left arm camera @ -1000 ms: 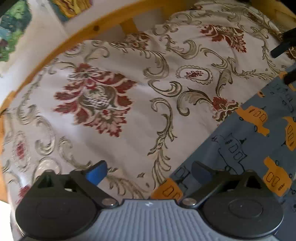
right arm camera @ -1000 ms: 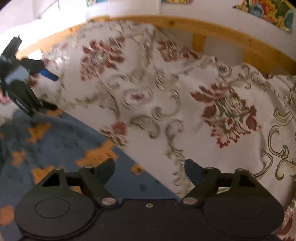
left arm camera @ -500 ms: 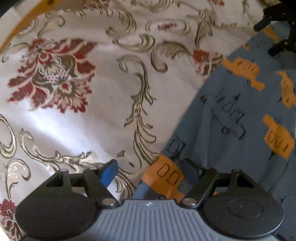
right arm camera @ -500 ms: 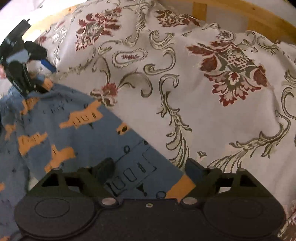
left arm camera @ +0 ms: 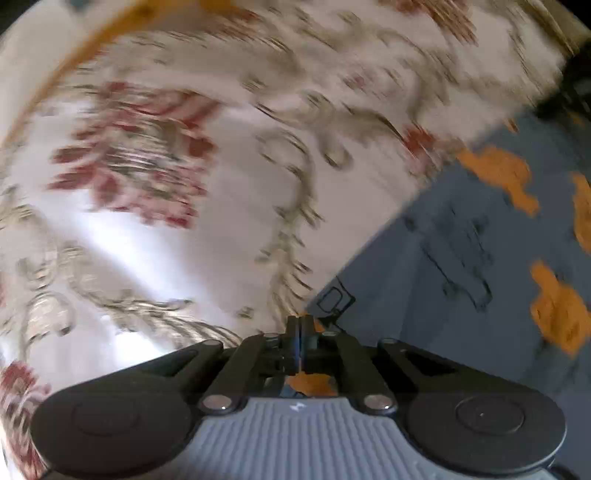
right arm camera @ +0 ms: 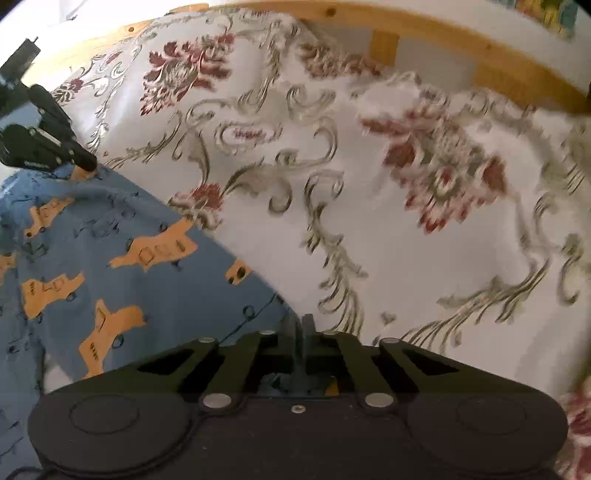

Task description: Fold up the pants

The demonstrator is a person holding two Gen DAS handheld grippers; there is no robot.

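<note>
The pants (left arm camera: 480, 240) are blue with orange vehicle prints and lie on a floral bedspread. In the left wrist view my left gripper (left arm camera: 300, 325) is shut on a corner of the pants, which spread to the right. In the right wrist view my right gripper (right arm camera: 302, 325) is shut on another corner of the pants (right arm camera: 110, 266), which spread to the left. The left gripper (right arm camera: 88, 164) also shows at the far left of the right wrist view, pinching the pants' far corner. The left wrist view is motion-blurred.
A white bedspread (right arm camera: 369, 221) with red and grey floral patterns covers the bed. A wooden bed frame (right arm camera: 424, 33) runs along the back against a white wall. The bedspread (left arm camera: 166, 221) fills the left of the left wrist view.
Both grippers went from open to shut on corners of the pants' edge. Both views have since shifted, with the bed frame back in sight.
</note>
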